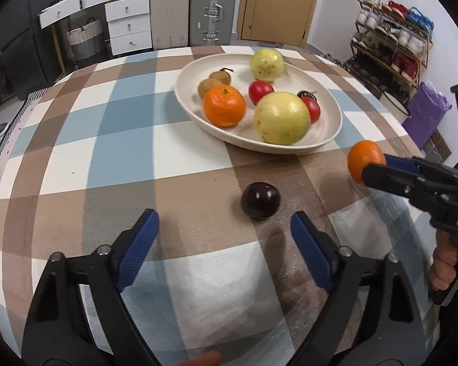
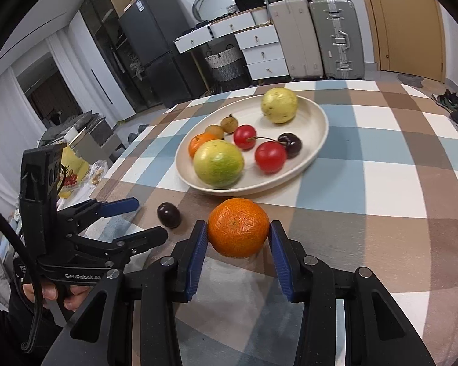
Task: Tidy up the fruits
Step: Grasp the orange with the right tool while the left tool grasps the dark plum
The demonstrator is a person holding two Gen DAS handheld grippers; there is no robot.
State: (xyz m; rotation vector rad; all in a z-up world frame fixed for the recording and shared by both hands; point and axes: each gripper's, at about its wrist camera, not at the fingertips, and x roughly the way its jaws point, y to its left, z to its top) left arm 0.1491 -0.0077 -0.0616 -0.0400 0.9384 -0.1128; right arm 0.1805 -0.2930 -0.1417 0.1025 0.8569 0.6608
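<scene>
A cream plate [image 1: 332,113] [image 2: 317,116] on the checked tablecloth holds two yellow-green guavas [image 1: 281,118], an orange [image 1: 224,105], red cherry tomatoes [image 1: 260,91], a dark cherry [image 2: 290,144] and two small brown longans [image 1: 219,77]. My right gripper [image 2: 238,233] [image 1: 372,167] is shut on a second orange [image 2: 238,227] [image 1: 365,157], held just in front of the plate. A dark plum [image 1: 260,200] [image 2: 169,214] lies on the cloth. My left gripper [image 1: 224,228] [image 2: 143,216] is open, its fingers just short of the plum.
The round table's far edge [image 1: 113,61] curves behind the plate. Suitcases [image 1: 192,9], white drawers and a shoe rack [image 1: 390,45] stand beyond. Something orange-red [image 1: 204,360] shows at the bottom edge of the left wrist view.
</scene>
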